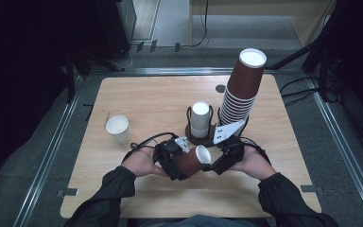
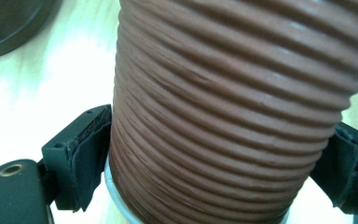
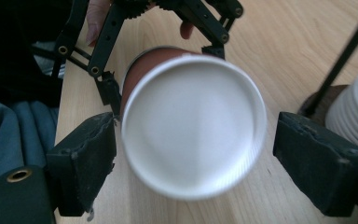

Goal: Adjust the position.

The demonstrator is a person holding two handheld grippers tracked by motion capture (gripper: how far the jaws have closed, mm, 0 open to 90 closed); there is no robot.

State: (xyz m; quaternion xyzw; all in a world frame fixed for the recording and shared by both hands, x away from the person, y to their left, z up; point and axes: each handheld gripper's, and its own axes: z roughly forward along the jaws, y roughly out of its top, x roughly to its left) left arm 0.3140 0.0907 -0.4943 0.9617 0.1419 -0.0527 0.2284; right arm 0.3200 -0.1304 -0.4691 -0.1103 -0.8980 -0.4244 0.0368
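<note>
- My left gripper [image 1: 182, 163] is clamped on the brown ribbed cup [image 1: 191, 161]. In the left gripper view both pads press the ribbed wall [image 2: 228, 112], one at 9 o'clock and one at 3 o'clock.
- The cup lies on its side above the table [image 1: 137, 97], near the front edge at about 6 o'clock from the table's centre. Its white-topped end [image 1: 203, 154] points toward 2 o'clock in the high view.
- My right gripper [image 1: 213, 163] has its jaws spread wide on either side of that white end [image 3: 193, 126]. The left pad [image 3: 88, 158] sits just beside the rim; I cannot tell whether it touches. The right pad [image 3: 317, 161] stands apart from the rim.
- In the right gripper view the left gripper's linkage [image 3: 107, 42] shows at 12 o'clock behind the cup, with a fingertip [image 3: 186, 30] of the hand holding it.
- A dark round holder [image 1: 199, 137] stands at 12 o'clock from the held cup; a pale grey cup [image 1: 200, 119] stands upright in it.
- A tall stack of brown cups [image 1: 243, 87] leans at about 1 o'clock from the holder, its white tops [image 3: 354, 116] at the right edge of the right gripper view.
- A single white cup [image 1: 118, 128] stands upright at 10 o'clock from my left gripper, well apart.
</note>
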